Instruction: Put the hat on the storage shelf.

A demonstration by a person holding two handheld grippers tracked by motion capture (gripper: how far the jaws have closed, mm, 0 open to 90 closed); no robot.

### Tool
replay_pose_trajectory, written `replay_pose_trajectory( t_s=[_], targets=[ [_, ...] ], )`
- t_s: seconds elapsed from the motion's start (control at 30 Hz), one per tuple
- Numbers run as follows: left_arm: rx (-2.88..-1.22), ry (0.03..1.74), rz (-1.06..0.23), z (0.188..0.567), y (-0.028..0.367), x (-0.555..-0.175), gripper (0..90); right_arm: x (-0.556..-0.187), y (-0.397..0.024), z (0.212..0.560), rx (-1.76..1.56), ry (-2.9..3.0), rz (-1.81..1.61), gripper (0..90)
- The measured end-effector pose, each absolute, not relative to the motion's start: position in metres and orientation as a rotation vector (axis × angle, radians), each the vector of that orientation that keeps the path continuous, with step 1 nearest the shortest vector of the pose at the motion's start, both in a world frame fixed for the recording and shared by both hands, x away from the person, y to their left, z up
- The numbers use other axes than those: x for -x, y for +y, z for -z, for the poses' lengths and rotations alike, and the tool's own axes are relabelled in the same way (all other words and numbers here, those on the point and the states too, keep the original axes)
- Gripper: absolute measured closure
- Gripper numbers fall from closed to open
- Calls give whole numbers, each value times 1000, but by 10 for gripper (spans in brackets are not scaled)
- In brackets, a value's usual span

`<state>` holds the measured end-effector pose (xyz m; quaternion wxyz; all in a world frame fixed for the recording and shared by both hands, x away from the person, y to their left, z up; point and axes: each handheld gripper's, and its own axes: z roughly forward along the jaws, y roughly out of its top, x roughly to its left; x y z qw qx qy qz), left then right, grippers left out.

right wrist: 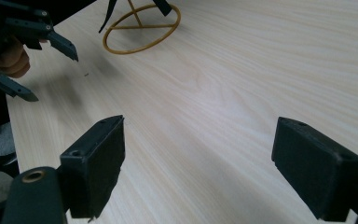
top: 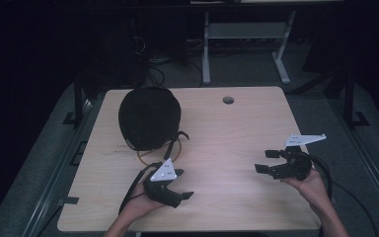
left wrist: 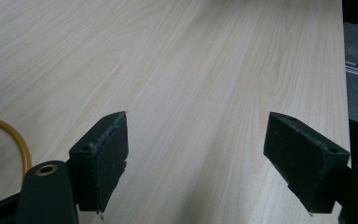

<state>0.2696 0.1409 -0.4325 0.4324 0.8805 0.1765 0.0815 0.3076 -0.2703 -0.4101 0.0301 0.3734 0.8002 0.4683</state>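
A black dome-shaped object (top: 148,117) lies on the far left part of the wooden table (top: 227,133), a black strap (top: 173,140) trailing from it. A yellow ring of cord (top: 159,154) lies just in front of it, also seen as the yellow ring (right wrist: 142,28) and as a yellow cord (left wrist: 9,130). My left gripper (top: 185,183) hovers near the front edge, just right of the ring, open and empty (left wrist: 196,158). My right gripper (top: 263,161) is at the right side, pointing left, open with nothing between its jaws (right wrist: 198,163).
A round cable hole (top: 228,100) sits near the table's far edge. Behind the table stands a grey desk frame (top: 242,34) on dark floor. The right gripper view shows the other gripper (right wrist: 32,51) and the hand holding it at upper left.
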Motion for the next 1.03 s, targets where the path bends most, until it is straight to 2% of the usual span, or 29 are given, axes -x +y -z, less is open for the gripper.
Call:
replay_pose_trajectory(
  t_s=[0.6,1.03],
  targets=[
    [-2209,432,-205,433,139,-268,217,-274,-280,446,-1210,2471,-1447,161],
    [-2214,424,-190,434,137,-268,218,-242,-286,457,-1194,2383,-1507,157]
  ],
)
